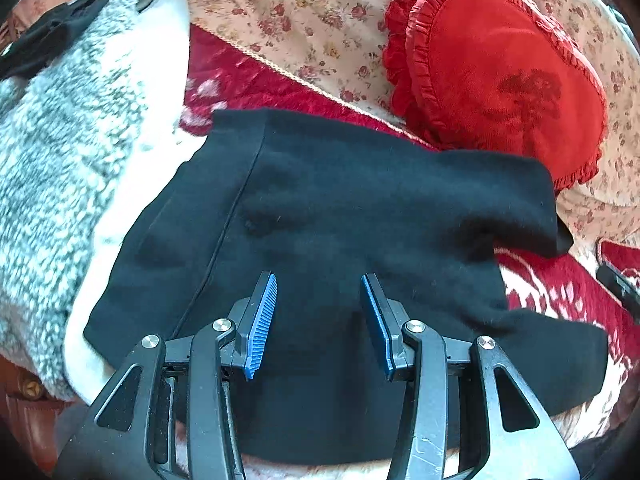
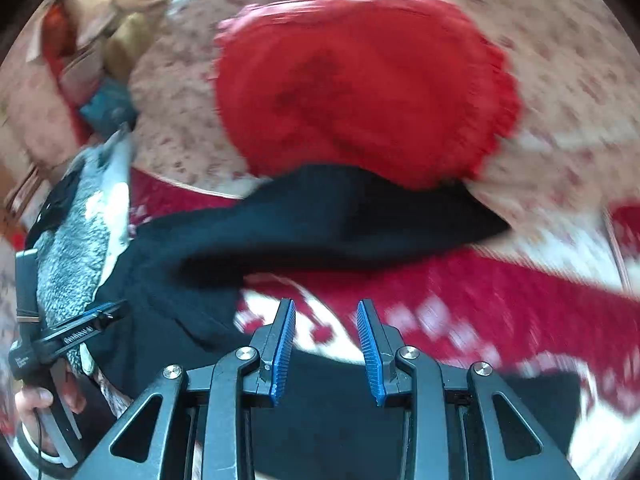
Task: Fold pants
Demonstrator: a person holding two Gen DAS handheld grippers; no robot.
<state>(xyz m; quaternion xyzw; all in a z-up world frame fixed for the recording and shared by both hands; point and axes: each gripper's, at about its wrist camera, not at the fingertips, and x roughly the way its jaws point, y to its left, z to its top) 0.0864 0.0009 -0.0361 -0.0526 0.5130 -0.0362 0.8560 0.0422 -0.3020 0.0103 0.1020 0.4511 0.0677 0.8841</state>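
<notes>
Black pants (image 1: 340, 240), no legible label

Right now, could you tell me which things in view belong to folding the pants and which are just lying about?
Part of the job:
black pants
left gripper, open
right gripper, open

Just lying about:
red heart cushion
grey fleece
red patterned blanket
floral sheet

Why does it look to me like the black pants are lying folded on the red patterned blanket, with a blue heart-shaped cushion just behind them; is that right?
Not quite: the cushion is red, not blue, as the left wrist view shows clearly. The rest holds: the black pants lie folded on the red patterned blanket, with the cushion just behind them.
</notes>
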